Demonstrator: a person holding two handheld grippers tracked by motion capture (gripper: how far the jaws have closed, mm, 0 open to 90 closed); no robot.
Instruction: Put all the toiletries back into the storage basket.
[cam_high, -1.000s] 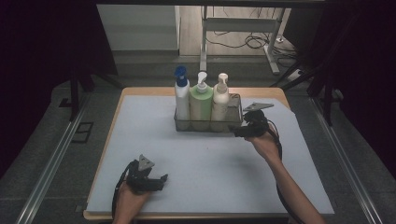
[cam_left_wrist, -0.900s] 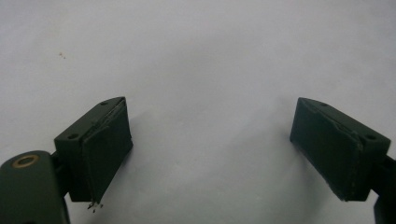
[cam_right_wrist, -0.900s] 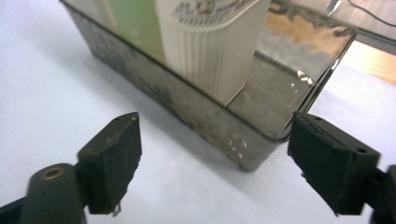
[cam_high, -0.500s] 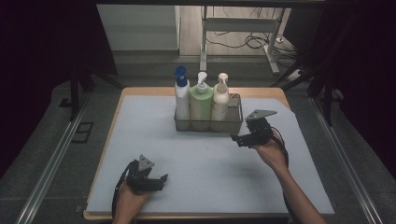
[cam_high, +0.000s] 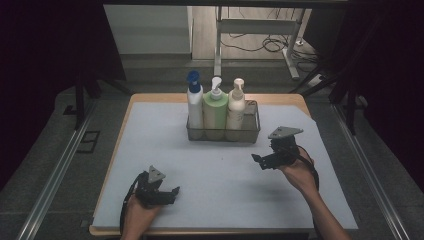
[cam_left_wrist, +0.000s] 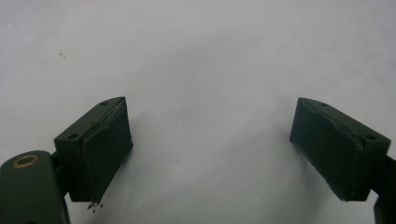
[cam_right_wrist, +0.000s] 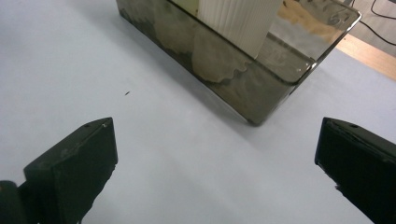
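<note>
Setting: lab-style recording bay. Evidence: wooden table under pale grey mat (cam_high: 165, 140), black curtains (cam_high: 45, 45) at both sides, metal floor rails (cam_high: 55, 175), loose black cables (cam_high: 260, 45) on floor beyond far edge.

Rack (cam_right_wrist: 261, 88): dark metal, glossy, mirror-like walls w/ reflections. Cream bottle (cam_right_wrist: 243, 18): ribbed plastic, matt. Green bottle (cam_high: 215, 107) & white bottle w/ blue cap (cam_high: 194, 102): smooth plastic. Table cover (cam_high: 220, 170): pale, matt, smooth sheet; wood edge (cam_high: 210, 98) bare. Right gripper (cam_right_wrist: 215, 163) pads: black, matt, slightly scuffed.
</note>
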